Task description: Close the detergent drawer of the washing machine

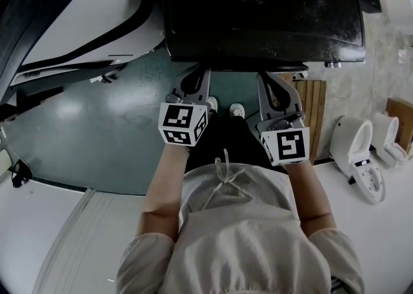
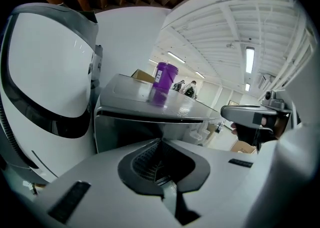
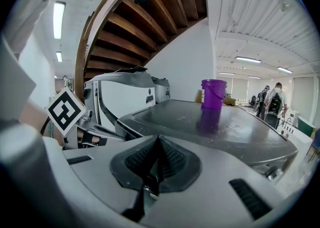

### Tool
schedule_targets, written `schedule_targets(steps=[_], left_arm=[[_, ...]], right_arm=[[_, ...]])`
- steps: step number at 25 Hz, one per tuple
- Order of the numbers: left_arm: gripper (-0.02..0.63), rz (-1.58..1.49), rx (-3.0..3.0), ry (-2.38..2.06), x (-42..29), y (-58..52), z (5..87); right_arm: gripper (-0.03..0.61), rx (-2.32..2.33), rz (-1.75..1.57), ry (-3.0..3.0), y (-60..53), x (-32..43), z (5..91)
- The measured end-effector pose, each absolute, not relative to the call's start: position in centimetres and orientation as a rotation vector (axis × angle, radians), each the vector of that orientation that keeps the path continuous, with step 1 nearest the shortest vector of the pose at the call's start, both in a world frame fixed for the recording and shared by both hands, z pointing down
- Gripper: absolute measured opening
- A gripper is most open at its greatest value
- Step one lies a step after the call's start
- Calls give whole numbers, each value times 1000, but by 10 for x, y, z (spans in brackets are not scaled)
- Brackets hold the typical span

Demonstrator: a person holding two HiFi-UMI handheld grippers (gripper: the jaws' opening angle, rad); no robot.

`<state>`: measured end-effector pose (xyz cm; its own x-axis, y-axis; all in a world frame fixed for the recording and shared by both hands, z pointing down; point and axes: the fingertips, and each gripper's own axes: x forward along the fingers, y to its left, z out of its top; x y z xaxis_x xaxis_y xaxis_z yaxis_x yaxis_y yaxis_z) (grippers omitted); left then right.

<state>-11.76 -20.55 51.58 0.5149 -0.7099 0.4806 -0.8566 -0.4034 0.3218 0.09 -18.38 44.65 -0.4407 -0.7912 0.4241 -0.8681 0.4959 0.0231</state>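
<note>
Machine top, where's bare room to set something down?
Most of the machine top is bare: everything between the purple bucket and the near edge, and leftward toward the white machine. Only the bucket's spot is taken.

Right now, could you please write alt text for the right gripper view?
The right tongs, shut and empty, point at a grey machine top with a purple bucket standing on it. A wooden stair curves overhead.
</note>
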Motion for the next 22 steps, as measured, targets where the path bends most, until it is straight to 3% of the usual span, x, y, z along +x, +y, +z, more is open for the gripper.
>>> schedule_targets(steps=[22], left_arm=[[17,347,2130,-1241,-108,-216,532]], right_arm=[[6,1429,269,-2299,-186,8,445]])
